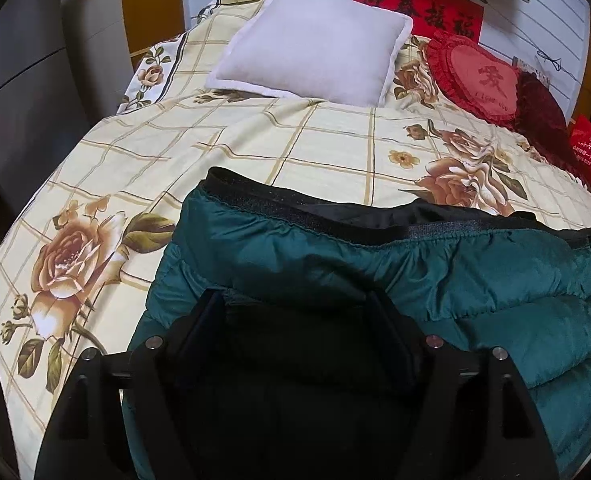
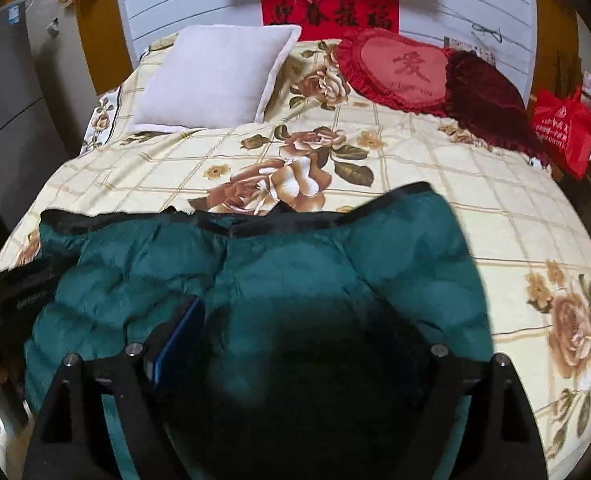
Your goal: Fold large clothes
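A dark green puffer jacket (image 1: 475,280) with black trim lies spread across the near part of the bed; it also shows in the right wrist view (image 2: 295,272). My left gripper (image 1: 295,312) sits over the jacket's near left part, jaws apart, with dark fabric bunched between the fingers. My right gripper (image 2: 291,320) sits over the jacket's near right part, jaws apart, with green fabric filling the space between them. Whether either gripper pinches the fabric is hidden.
The bed has a cream floral bedspread (image 1: 143,168). A white pillow (image 1: 315,44), a red heart cushion (image 1: 479,80) and a dark red cushion (image 2: 491,100) lie at the head. A red bag (image 2: 563,128) stands right of the bed. A grey cabinet (image 1: 27,72) stands left.
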A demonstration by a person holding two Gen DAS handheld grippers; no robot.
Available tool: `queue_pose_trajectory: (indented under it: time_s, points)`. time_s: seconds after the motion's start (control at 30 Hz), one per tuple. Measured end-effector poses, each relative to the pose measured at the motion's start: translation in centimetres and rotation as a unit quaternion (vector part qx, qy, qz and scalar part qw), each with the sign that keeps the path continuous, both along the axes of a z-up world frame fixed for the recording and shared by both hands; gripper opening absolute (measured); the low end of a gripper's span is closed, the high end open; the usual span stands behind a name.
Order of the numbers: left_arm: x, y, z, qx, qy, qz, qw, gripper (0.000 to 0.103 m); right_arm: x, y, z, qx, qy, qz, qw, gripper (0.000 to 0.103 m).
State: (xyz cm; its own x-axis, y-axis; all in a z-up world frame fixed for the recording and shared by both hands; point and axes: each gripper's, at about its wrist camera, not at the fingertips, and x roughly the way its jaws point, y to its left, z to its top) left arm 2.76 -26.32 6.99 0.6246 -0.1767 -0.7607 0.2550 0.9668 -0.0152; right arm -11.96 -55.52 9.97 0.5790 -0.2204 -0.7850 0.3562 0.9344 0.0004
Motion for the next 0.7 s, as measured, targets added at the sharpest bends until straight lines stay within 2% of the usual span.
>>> queue_pose_trajectory:
  time_s: [0.07,0.13,0.2,0.33,0.43,0.6,0.7]
  points:
    - [0.0,0.0,-0.1,-0.001,-0.004,0.0,1.0,0.058,-0.6,-0.3,-0.7,-0.025,0.013,-0.005,1.0,0.087]
    - [0.0,0.1,-0.1,-0.002,-0.006,0.0,1.0,0.059,-0.6,-0.9,-2.1,-0.024,0.027,-0.002,0.999,0.087]
    - [0.0,0.0,-0.2,-0.004,-0.009,0.0,0.9999,0.059,-0.7,-1.1,-3.4,-0.025,0.02,0.001,0.999,0.09]
    - [0.0,0.0,-0.4,-0.004,-0.016,0.001,0.9999,0.06,-0.3,-0.9,-4.1,-0.035,0.021,-0.008,0.999,0.092]
    - [-0.1,0.0,-0.5,-0.001,-0.018,0.001,0.9998,0.061,-0.4,-0.7,-2.9,-0.03,0.038,-0.009,0.999,0.092]
    - [-0.1,0.0,-0.5,-0.001,-0.019,0.001,0.9998,0.061,-3.0,1.1,0.4,-0.014,-0.003,0.012,1.0,0.092]
    - [-0.1,-0.1,-0.5,-0.002,-0.02,0.001,0.9998,0.061,-4.4,2.1,0.3,-0.007,-0.003,0.023,1.0,0.092]
